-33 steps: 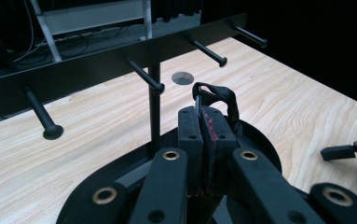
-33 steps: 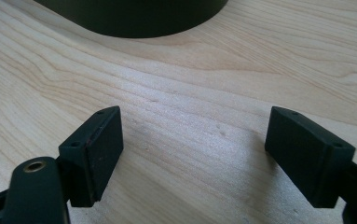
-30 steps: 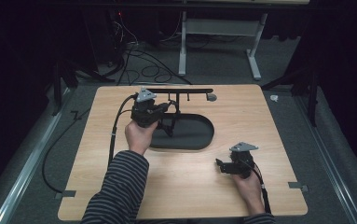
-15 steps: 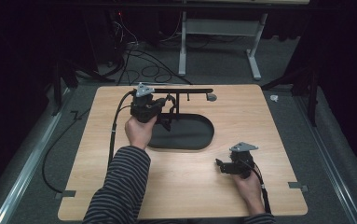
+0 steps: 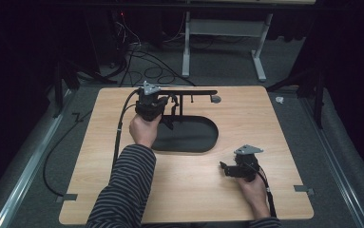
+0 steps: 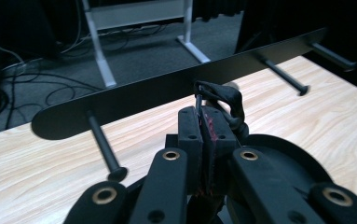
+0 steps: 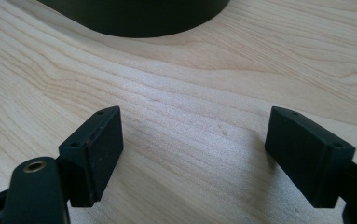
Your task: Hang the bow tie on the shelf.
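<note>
Up near the far edge of the wooden table, the left gripper has its jaws pressed together on a small black looped thing, something like a cord or strap; what exactly it is I cannot tell. It is held just in front of a black rack, a flat horizontal bar with thin pegs sticking out toward the person. The rack stands on a dark oval base in the middle of the table. Nearer the person's side, the right gripper rests low over bare wood, its jaws spread wide with nothing between them, well apart from the rack.
</note>
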Motion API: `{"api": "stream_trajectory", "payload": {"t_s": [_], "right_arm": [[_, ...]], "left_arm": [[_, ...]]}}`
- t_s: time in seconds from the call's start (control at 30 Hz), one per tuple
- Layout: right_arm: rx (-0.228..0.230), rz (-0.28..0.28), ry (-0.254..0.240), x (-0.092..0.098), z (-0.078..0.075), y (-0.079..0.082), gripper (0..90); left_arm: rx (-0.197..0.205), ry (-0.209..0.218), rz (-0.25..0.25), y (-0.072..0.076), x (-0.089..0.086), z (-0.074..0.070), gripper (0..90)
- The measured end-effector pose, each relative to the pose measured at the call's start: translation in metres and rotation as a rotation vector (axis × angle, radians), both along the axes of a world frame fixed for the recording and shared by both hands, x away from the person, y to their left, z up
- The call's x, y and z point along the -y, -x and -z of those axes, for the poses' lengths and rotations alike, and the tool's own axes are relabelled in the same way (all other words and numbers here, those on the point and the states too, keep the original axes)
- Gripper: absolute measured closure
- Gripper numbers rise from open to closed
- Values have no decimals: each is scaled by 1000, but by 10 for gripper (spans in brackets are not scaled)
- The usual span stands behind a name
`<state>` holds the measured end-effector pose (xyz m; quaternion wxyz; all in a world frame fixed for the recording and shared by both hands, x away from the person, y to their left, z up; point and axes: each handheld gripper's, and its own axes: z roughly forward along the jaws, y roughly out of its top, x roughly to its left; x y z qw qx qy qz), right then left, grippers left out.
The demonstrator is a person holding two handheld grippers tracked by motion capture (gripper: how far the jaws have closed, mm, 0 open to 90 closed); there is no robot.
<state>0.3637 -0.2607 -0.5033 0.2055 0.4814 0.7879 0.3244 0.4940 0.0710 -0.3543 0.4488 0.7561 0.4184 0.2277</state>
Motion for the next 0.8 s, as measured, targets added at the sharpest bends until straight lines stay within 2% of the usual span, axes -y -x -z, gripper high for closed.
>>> {"api": "stream_trajectory", "payload": {"t_s": [0.13,0.47,0.6,0.67,0.8], "right_arm": [[0,0,0,0,0,0,205],[0,-1,0,0,0,0,205],[0,0,1,0,0,0,204],[0,0,0,0,0,0,204],[0,0,1,0,0,0,204]], "left_arm": [[-3,-11,-15,-1,-1,1,871],[-23,-48,-16,-2,1,6,856],[-34,-22,-16,-2,-1,6,834],[-38,-26,-7,-2,-2,6,827],[-41,-8,10,2,-3,6,805]]}}
